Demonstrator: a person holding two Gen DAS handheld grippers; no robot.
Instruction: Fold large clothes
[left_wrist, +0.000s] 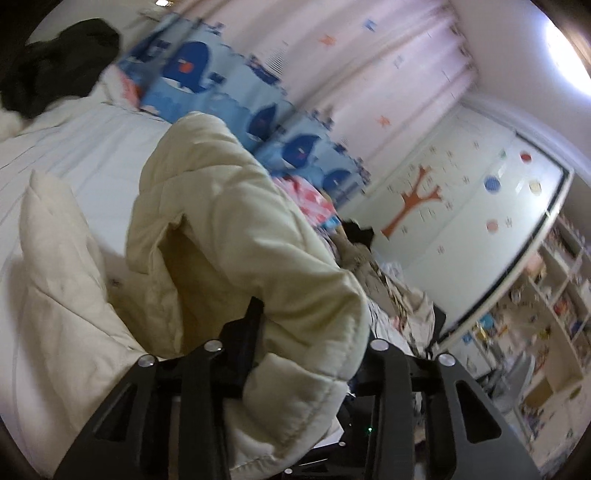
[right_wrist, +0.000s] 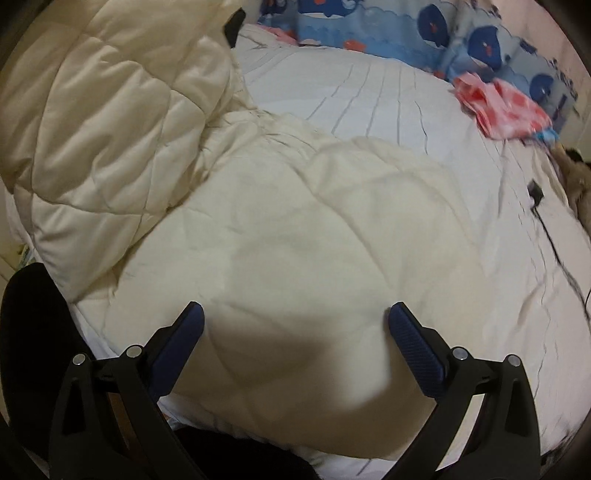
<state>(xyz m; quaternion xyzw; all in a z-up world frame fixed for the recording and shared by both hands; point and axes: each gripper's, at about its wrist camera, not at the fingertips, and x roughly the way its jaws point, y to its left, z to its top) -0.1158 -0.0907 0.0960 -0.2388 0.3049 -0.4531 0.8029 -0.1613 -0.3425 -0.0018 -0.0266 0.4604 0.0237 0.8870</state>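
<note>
Cream padded coat (left_wrist: 236, 229), clamped in left tongs (left_wrist: 295, 354), could slip free since right tongs (right_wrist: 295, 321) gape apart, empty.

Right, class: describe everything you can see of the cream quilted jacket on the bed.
The cream quilted jacket is puffy, padded fabric stitched in large panels. Its body lies spread on the white striped bedsheet. One section is lifted and folded upward, pinched in the left tool, showing a hemmed edge and a shadowed inner fold. The right tool hovers open above the flat part, casting a shadow without gripping it.
</note>
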